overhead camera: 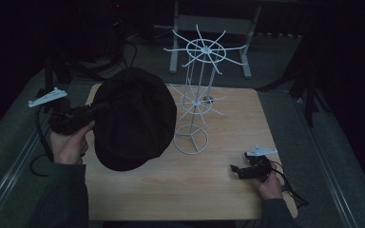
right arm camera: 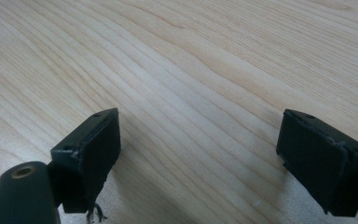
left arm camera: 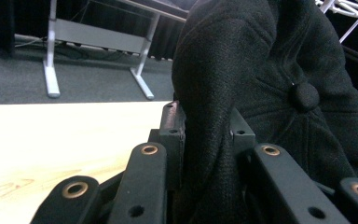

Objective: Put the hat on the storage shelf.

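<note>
I hold a black cap in the left gripper, and the right gripper rests open on the table.

At the left of the high view, my left hand [overhead camera: 69, 142] holds the left gripper [overhead camera: 105, 108], and its jaws are closed on the edge of the black cap [overhead camera: 135, 118]; in the left gripper view I see the dark cloth [left arm camera: 242, 93] pressed between the two jaws, with a small button on the top of the cap. The cap hangs above the left part of the wooden table [overhead camera: 171, 190], just beside the white wire stand [overhead camera: 197, 95], which is upright in the centre of the frame. At the lower right, my right hand [overhead camera: 270, 185] holds the right gripper [overhead camera: 235, 170] low over the table; in the right gripper view its jaws stand wide apart with only bare wood [right arm camera: 191, 70] between them.
</note>
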### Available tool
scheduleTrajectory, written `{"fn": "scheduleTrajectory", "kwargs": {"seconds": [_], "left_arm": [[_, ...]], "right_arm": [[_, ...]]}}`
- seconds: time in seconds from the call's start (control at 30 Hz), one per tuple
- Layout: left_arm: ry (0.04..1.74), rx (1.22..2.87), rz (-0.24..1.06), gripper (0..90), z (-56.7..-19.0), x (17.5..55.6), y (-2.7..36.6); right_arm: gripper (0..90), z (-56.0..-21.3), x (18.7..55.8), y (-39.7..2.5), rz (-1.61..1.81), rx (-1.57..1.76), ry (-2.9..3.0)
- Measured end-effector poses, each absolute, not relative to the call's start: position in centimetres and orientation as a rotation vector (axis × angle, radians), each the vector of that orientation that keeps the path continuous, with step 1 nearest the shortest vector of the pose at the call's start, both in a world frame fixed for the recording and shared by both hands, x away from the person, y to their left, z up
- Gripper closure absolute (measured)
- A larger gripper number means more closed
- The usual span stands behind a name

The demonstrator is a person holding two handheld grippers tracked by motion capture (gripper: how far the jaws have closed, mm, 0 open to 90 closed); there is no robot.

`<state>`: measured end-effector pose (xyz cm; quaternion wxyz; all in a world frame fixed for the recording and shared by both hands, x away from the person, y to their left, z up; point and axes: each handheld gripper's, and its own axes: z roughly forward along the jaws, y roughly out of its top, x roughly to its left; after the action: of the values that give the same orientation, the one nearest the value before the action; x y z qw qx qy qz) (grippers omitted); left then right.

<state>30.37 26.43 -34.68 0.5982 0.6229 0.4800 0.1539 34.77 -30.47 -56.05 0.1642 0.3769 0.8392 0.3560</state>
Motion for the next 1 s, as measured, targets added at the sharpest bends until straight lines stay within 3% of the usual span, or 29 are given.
{"fn": "scheduleTrajectory", "kwargs": {"seconds": [1.0], "left_arm": [[1.019,1.404,0.309,75.2,-33.4,29.9,26.5]], "right_arm": [[13.4,-56.1,34.8,-30.5,1.015,1.074,2.392]]}}
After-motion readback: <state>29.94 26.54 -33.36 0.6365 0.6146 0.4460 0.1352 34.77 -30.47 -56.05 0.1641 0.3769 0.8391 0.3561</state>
